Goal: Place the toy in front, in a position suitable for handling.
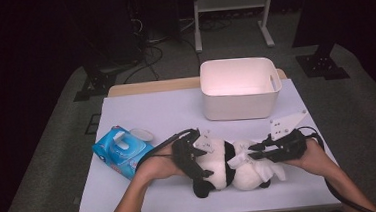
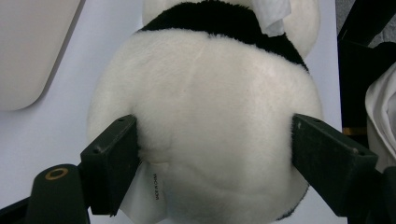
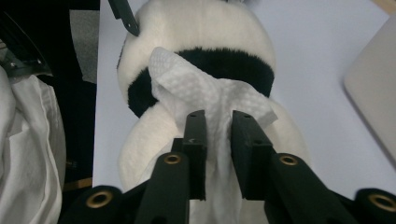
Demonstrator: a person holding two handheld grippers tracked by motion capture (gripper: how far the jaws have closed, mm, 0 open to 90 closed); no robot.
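Dark floor and metal stand legs lie beyond a pale lavender table point(image 1: 146, 114), seen from the high view. Near the table's front edge lies a plush panda point(image 1: 230, 165), on its side, black limbs and white body stretched left to right.

At the panda's left end, the left gripper point(image 1: 199, 158) has its jaws clamped wide around the toy's rounded white body; in the left gripper view the pads point(image 2: 112, 158) press into the fur on either side, with a sewn-in label just beside the left one.

At the panda's right end, the right gripper point(image 1: 252, 154) points leftward along the toy. In the right gripper view a white wet wipe point(image 3: 205, 98) lies draped over the panda's black band and trails down between the two jaws, which stand a little apart; whether the pads still pinch the wipe cannot be told.

A white rectangular bin point(image 1: 240, 87) stands at the far side of the table, well apart from the panda. A blue wipes pack point(image 1: 121, 150) with its lid flipped open lies at the left, near the person's left forearm.
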